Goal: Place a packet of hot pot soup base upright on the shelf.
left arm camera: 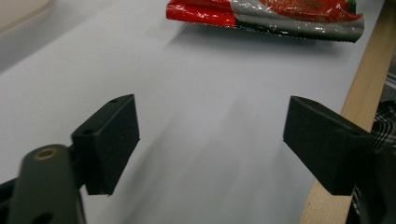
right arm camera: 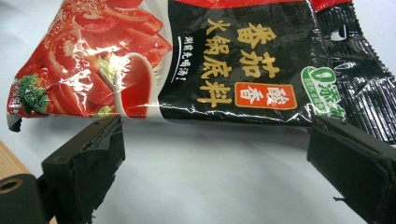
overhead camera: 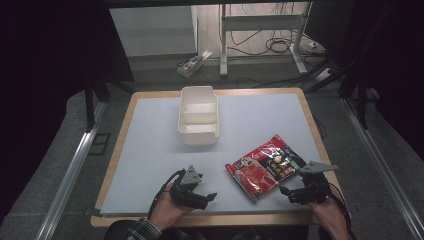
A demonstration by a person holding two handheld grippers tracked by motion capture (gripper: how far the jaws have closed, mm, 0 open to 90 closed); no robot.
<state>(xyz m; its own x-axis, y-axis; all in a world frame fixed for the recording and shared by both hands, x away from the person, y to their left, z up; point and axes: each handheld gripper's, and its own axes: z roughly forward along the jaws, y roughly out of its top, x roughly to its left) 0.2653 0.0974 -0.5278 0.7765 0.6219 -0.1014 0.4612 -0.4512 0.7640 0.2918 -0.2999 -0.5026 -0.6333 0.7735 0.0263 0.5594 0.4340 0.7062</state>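
The person's forearms are cut off at the bottom edge of the high view, with a plaid sleeve (overhead camera: 142,231) showing at the left wrist. In the left gripper view the far end of the red sauce packet (left arm camera: 266,16) runs out of the top of the frame, so its print cannot be read there.

A white two-compartment container (overhead camera: 198,116) sits on the bench (overhead camera: 150,145) beyond the packet, toward the far edge; both compartments look empty. On the floor behind the bench lies a small box (overhead camera: 191,64), too small to make out.

The red sauce packet (overhead camera: 266,166) lies flat on the bench, nearer the person than the container and to its right. In the right gripper view its face (right arm camera: 187,60) shows tomato pictures, large yellow Chinese characters on black, an orange label with white characters and a green oval mark; the fine print is too small to read.

The left hand-held gripper (overhead camera: 207,198) rests left of the packet, jaws wide apart with nothing between them. The right hand-held gripper (overhead camera: 286,192) stands just at the packet's near edge, jaws spread and gripping nothing.
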